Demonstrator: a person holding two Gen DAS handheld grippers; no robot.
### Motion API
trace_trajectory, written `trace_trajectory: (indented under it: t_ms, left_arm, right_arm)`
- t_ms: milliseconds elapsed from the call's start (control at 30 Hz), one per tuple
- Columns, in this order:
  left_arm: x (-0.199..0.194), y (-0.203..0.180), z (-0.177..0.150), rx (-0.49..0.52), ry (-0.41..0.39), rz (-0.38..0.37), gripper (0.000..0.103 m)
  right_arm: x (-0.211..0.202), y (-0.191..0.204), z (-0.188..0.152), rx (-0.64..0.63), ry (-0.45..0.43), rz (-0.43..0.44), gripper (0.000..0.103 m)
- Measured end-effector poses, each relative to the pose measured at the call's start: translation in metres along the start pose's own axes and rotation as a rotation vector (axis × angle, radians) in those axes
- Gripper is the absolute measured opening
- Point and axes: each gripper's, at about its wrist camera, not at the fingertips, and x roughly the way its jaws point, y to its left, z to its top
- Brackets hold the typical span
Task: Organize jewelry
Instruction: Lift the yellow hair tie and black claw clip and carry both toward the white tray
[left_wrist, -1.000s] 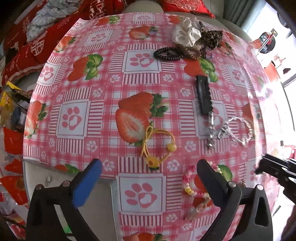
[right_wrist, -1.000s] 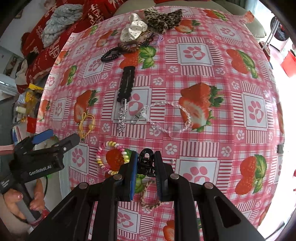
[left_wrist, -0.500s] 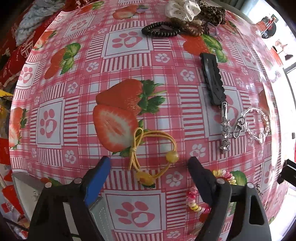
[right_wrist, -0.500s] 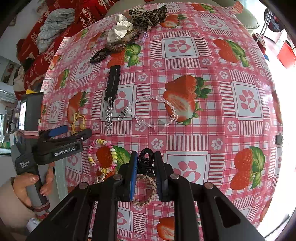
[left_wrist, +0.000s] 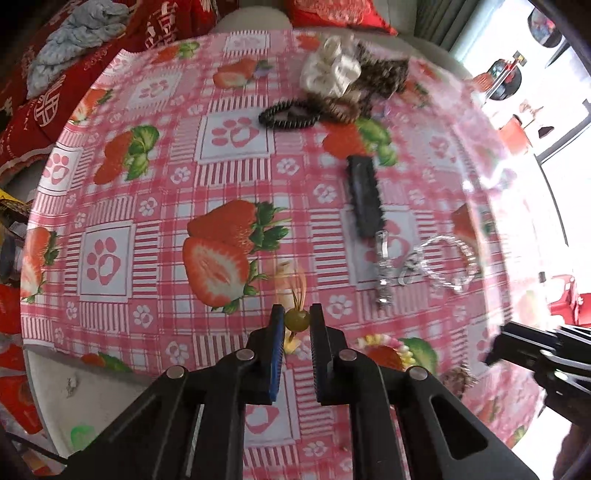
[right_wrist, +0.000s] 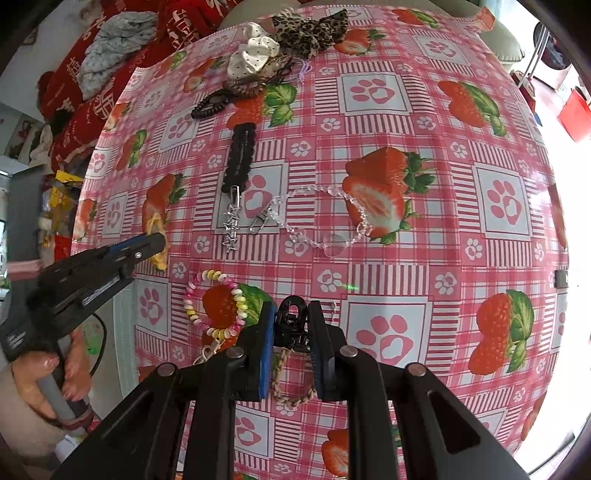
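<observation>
Both hand-held grippers loaded: yellow tie on the left, black clip on the right.

The left hand-held gripper (left_wrist: 296, 319) is closed on a bead of the yellow hair tie (left_wrist: 295, 320), whose cord trails toward 12 o'clock, blurred, so I can't tell if it is clear of the table (left_wrist: 236, 177). The right hand-held gripper (right_wrist: 291, 320) is clamped on a black clip (right_wrist: 292, 322). The hair-tie pile (left_wrist: 332, 72) lies at 12 o'clock from the left one, well apart, so the carry probably runs straight ahead. The black hair clip (left_wrist: 364, 199) points its long axis at 12 too, and the left arm is nearer.
</observation>
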Motion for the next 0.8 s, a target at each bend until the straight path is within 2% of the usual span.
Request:
trace_trajectory:
  t_ms: [100, 200, 400, 800]
  left_arm:
    - [-0.027, 0.004, -0.012, -0.014, -0.036, -0.02, 0.018]
    - [-0.053, -0.006, -0.009, -0.039, -0.062, -0.028, 0.018]
    - [-0.081, 0.015, -0.025, -0.128, -0.092, -0.037, 0.018]
    - [-0.129, 0.085, -0.108, -0.316, -0.101, 0.058, 0.018]
  right_arm:
    - [-0.002, 0.006, 0.002, -0.01, -0.003, 0.002, 0.019]
    - [-0.005, 0.017, 0.004, -0.031, -0.007, 0.007, 0.019]
    - [-0.006, 0.048, 0.007, -0.091, -0.011, 0.027, 0.019]
    - [0.003, 0.142, 0.001, -0.27, 0.027, 0.107, 0.019]
